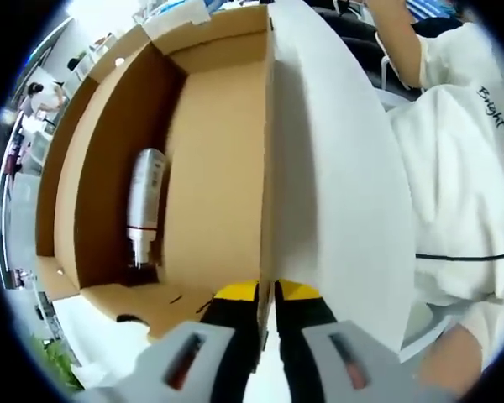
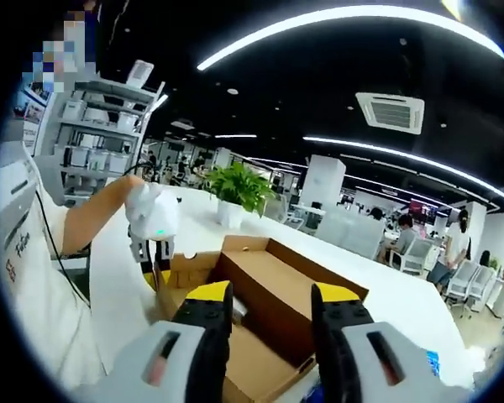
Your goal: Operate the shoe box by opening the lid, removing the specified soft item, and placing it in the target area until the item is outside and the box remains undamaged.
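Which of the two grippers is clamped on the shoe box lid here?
The left gripper: its jaws pinch the raised lid edge. The right gripper hovers open above the box, holding nothing.

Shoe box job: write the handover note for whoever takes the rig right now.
Left gripper: shut on the lid, holding it open.
Right gripper: open, empty, hovering above the box.
Box is open; a white item lies inside against the wall.
Done: lid opened.
Left: reach in with the right gripper, take the item out, place it in the target area, and keep the box undamaged.
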### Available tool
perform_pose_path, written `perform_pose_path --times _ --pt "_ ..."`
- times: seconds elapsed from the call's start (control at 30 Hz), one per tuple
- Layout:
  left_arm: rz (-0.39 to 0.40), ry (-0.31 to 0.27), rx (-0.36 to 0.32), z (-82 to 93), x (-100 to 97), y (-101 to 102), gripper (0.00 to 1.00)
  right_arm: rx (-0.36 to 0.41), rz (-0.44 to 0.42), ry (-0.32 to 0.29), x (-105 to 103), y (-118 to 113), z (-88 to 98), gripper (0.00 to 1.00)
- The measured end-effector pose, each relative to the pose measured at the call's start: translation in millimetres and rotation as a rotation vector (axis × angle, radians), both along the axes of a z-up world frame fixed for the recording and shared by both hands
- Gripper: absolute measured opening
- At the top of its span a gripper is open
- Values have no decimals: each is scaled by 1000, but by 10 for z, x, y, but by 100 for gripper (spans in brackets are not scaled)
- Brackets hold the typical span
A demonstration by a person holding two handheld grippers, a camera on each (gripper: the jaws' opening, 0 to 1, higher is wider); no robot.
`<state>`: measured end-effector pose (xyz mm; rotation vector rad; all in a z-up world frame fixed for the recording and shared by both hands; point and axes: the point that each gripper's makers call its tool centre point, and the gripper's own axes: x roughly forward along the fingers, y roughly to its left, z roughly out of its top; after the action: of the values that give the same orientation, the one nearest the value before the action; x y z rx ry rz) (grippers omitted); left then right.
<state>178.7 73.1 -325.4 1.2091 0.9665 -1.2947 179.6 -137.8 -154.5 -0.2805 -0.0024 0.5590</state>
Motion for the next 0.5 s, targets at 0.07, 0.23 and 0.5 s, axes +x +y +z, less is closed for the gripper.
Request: perform_pose_path --times 0.07,0.23,0.5 --pt "5 4 0 5 3 3 6 42 -38 -29 -8 -56 13 38" --pt "71 9 -62 31 23 -41 5 96 -34 2 -83 -77 -104 45" --pt "58 23 -84 42 20 -36 4 310 73 83 -100 32 -38 53"
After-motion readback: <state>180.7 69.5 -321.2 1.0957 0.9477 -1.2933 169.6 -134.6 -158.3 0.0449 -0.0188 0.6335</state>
